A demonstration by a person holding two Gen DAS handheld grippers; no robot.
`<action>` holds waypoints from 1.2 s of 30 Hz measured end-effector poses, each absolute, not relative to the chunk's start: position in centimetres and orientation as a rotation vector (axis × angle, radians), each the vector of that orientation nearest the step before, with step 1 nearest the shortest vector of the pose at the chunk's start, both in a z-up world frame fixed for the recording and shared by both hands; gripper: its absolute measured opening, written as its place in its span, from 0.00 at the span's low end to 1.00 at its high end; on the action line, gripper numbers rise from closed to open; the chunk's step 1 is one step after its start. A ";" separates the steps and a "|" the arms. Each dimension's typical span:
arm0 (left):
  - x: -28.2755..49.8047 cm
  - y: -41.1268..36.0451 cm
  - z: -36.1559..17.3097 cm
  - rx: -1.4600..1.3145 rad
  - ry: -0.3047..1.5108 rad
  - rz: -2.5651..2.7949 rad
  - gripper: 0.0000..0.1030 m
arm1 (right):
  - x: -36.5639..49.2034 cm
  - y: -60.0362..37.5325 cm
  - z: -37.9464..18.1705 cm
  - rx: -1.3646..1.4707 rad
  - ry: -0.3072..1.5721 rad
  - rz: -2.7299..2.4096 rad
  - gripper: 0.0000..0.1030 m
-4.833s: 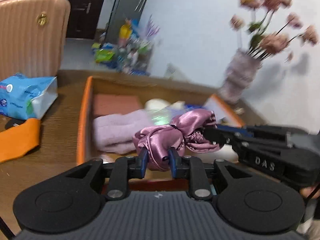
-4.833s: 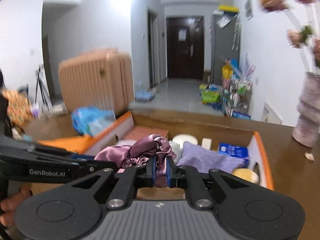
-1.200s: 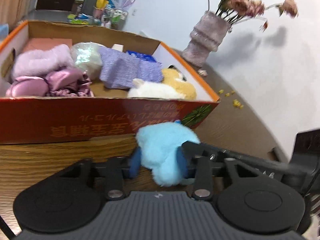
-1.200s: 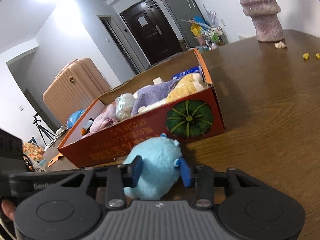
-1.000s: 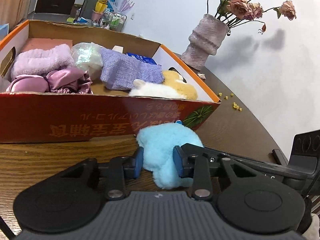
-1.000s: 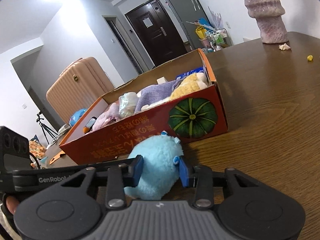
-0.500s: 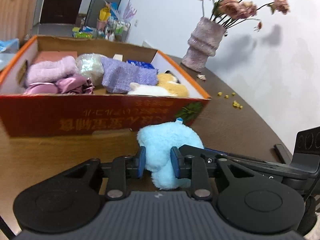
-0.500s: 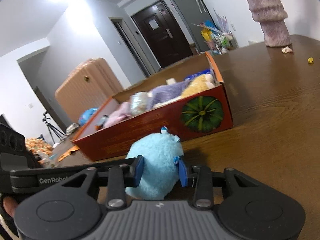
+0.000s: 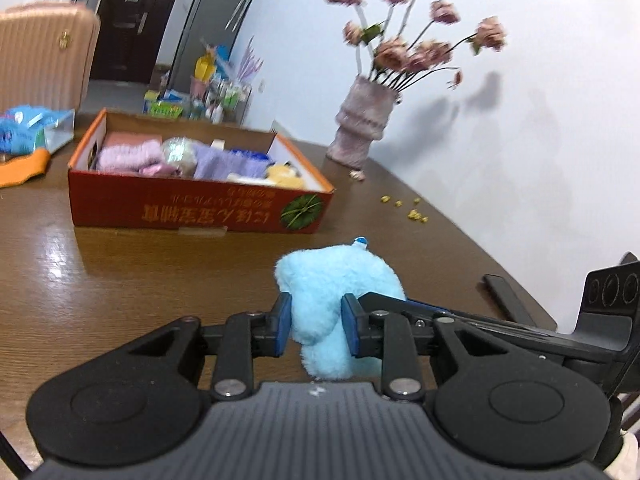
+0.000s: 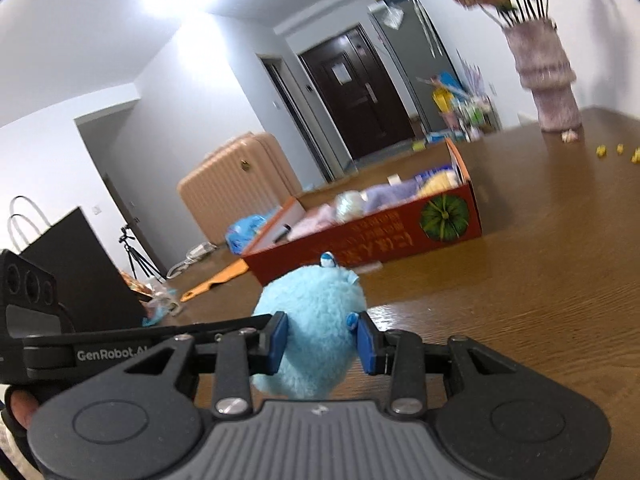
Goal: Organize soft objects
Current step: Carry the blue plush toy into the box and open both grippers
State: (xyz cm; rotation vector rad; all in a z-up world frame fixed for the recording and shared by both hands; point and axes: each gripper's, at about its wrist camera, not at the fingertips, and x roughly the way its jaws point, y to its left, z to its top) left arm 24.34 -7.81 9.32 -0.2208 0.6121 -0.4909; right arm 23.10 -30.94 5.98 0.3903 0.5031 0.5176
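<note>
Left wrist: both hand-held grippers [image 9: 315, 329] [image 10: 320, 344] clamp blue plush [image 9: 336, 280]; open box [image 9: 192, 212] beyond.

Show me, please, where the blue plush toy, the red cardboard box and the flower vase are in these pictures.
blue plush toy [image 9: 340, 280]: left wrist view, on its fluffy body above the fingers.
red cardboard box [image 9: 192, 213]: left wrist view, on its printed front wall.
flower vase [image 10: 548, 80]: right wrist view, on its ribbed body.
</note>
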 end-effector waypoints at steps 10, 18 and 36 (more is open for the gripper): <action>21.1 -6.8 11.5 -0.226 0.541 -0.495 0.26 | 19.9 -30.2 8.2 0.371 0.433 0.532 0.34; 25.4 -6.3 12.7 -0.232 0.502 -0.488 0.26 | 24.0 -29.3 10.3 0.314 0.415 0.534 0.34; 49.7 -2.0 7.8 -0.251 0.672 -0.415 0.26 | 50.3 -23.9 7.5 0.327 0.671 0.538 0.34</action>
